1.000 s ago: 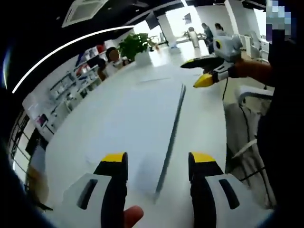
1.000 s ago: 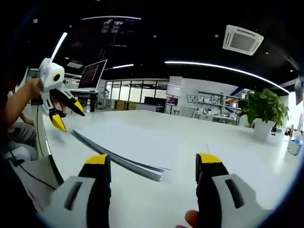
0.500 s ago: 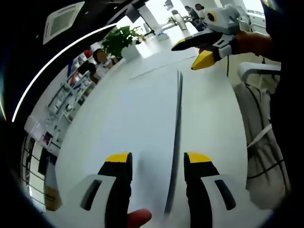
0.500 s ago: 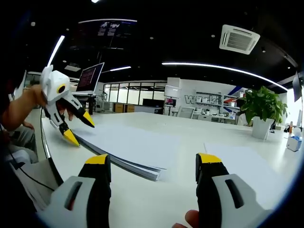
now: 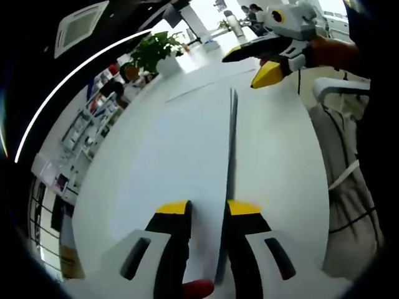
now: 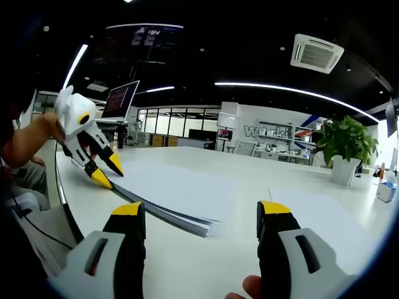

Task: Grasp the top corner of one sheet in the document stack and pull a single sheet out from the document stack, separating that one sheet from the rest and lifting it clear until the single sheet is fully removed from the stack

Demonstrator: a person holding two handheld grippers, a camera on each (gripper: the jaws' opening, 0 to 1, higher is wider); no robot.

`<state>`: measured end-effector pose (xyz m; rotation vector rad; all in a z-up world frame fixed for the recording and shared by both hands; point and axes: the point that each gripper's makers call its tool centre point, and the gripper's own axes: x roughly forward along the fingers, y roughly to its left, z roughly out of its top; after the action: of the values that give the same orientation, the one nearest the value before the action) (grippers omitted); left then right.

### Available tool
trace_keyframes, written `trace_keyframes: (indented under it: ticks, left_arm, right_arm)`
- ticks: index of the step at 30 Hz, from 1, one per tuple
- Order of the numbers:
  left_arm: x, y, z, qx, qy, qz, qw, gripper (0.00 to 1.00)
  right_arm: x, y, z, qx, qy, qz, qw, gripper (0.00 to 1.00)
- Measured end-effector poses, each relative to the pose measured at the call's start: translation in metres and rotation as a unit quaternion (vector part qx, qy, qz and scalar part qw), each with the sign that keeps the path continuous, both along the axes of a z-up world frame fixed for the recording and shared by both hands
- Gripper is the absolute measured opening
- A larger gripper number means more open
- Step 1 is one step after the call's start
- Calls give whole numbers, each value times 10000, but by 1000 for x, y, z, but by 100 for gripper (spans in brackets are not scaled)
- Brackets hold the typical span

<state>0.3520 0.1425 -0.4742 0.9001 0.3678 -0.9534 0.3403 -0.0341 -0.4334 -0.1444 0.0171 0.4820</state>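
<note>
Left gripper (image 5: 207, 208), lower centre, nearly closed around the document stack (image 6: 168, 198) edge; right gripper (image 6: 201, 218) spread. Several sheets may lift together.

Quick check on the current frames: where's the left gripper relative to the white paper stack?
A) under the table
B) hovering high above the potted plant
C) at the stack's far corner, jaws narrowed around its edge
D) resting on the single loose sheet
C: in the right gripper view the left gripper sits at the far corner of the thick white paper stack, and the left gripper view shows its yellow-tipped jaws closing in on the stack edge.
</note>
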Motion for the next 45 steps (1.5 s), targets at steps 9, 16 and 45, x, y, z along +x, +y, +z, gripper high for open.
trace_keyframes:
  ticks: [9,16,45]
  left_arm:
    - [-1,0,0,-178,285,-7,9994,24]
    - [0,1,0,-532,998,-94,9935,24]
    - [3,6,10,-2068,2944,-556,9314,25]
  right_arm:
    - [3,-6,1,132,68,5,9999,71]
    - [3,-6,0,133,127,74,9998,71]
    - [2,-10,-2,99,207,138,9996,71]
